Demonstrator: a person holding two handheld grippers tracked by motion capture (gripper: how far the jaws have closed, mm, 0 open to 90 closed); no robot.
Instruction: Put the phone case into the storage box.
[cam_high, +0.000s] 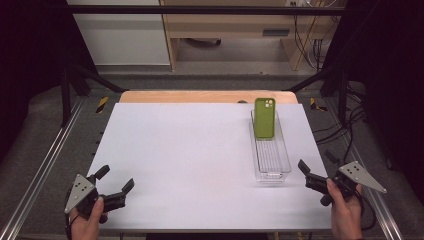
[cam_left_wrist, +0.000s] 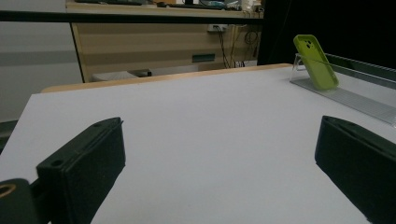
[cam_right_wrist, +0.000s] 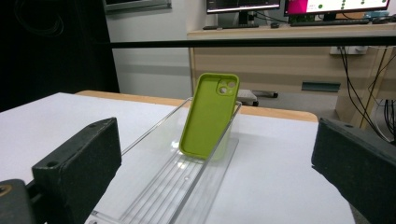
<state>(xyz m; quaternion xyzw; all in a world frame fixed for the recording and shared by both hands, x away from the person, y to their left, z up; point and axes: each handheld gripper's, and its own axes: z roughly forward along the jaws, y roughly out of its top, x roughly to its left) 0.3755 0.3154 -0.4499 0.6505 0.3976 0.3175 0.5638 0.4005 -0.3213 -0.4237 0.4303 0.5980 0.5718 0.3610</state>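
Left claw (cam_left_wrist: 219, 163) gapes over white table (cam_left_wrist: 196, 121); green phone case (cam_left_wrist: 316, 61) leans in clear tray (cam_left_wrist: 355, 100).

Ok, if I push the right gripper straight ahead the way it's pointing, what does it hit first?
Probably the near end of the clear tray, low between the open right gripper fingers. The green phone case leans against the tray's far end, behind that. Depth is hard to judge.

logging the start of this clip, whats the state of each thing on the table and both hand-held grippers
green phone case: leaning tilted against the far end wall of the tray, camera cutout up, untouched
clear plastic tray: flat on the table, open top, holds the case at its far end
left hand-held gripper: open, holding nothing, at the near left edge
right hand-held gripper: open, holding nothing, just right of the tray's near end
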